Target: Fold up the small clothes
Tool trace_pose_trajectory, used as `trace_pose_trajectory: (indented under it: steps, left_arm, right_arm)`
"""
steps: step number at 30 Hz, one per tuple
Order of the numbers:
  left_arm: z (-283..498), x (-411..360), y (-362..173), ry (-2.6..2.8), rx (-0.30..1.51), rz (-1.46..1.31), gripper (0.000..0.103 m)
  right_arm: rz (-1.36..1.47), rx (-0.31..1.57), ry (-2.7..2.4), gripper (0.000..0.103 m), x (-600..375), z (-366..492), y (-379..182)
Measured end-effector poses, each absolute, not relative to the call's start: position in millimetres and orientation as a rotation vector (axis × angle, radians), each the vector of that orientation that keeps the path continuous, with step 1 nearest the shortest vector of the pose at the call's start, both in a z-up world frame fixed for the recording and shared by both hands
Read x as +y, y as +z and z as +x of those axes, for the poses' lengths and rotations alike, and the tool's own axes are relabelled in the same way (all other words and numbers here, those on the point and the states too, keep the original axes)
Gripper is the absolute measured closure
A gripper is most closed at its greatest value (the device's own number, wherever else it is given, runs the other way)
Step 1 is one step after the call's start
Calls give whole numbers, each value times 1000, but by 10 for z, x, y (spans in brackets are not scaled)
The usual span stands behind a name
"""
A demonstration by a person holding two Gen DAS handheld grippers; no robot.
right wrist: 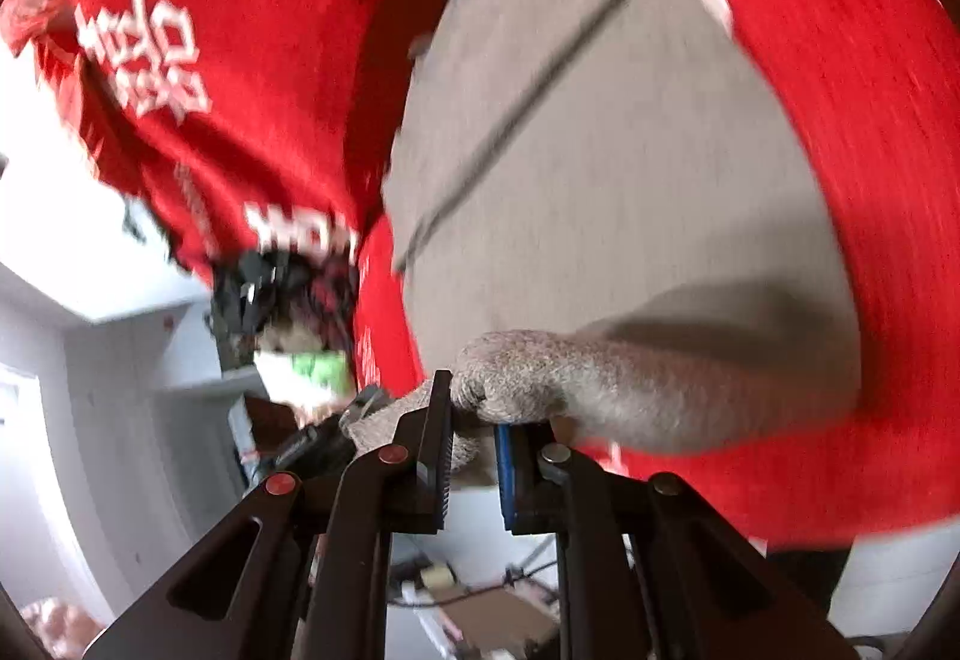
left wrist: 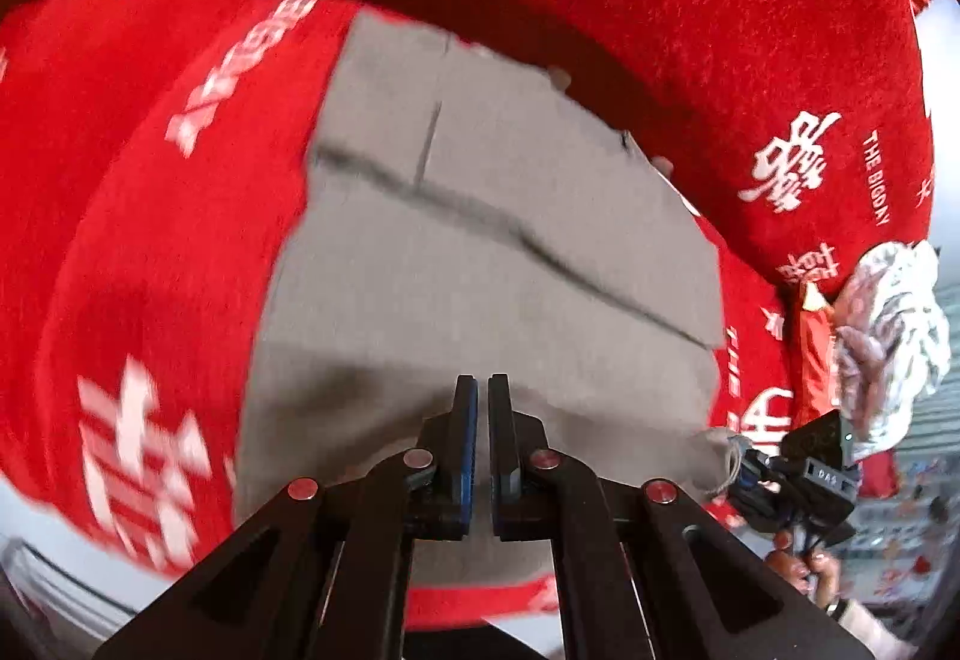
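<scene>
A grey garment [left wrist: 480, 240] with a dark seam line lies across a red cloth [left wrist: 150, 180] printed with white characters. My left gripper [left wrist: 483, 381] is shut, and the garment's near edge rises into its tips. At the right of the left wrist view, my right gripper [left wrist: 804, 474] pinches the garment's other near corner. In the right wrist view, the right gripper [right wrist: 474, 408] is shut on a bunched fold of the grey garment [right wrist: 630, 180], which hangs lifted off the red cloth [right wrist: 240, 0]. The left gripper [right wrist: 312, 444] shows only dimly there.
A crumpled white and patterned bundle [left wrist: 888, 336] sits at the red cloth's right edge. A hand [left wrist: 804, 570] grips the right tool's handle. Beyond the cloth's edge are white walls [right wrist: 90, 360] and, low down, a cardboard piece [right wrist: 498, 618] among clutter.
</scene>
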State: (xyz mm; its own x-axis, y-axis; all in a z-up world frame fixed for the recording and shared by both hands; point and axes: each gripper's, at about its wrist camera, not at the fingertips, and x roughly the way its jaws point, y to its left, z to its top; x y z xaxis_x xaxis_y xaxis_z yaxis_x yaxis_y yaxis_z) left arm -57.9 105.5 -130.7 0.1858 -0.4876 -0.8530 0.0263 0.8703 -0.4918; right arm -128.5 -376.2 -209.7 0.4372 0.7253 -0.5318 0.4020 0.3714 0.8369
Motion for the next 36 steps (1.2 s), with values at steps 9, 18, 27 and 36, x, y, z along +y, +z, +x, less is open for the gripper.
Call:
trace_pose_trajectory:
  steps: [9, 18, 27, 36]
  left_arm:
    - [-12, 1082, -1299, -399, 1389, -186, 42]
    - [-181, 692, -1670, -579, 1504, 64, 15]
    - [-197, 746, -1880, -647, 1564, 104, 15]
    - [-184, 849, -1905, -657, 1572, 111, 15]
  right_arm:
    - [1184, 1225, 47, 85, -3798, -873, -2190]
    - [887, 1221, -110, 53, -3808, -774, -1618]
    - [550, 1336, -142, 53, -3407, -687, -1514]
    - [-190, 1423, -83, 53, -2697, -416, -1828]
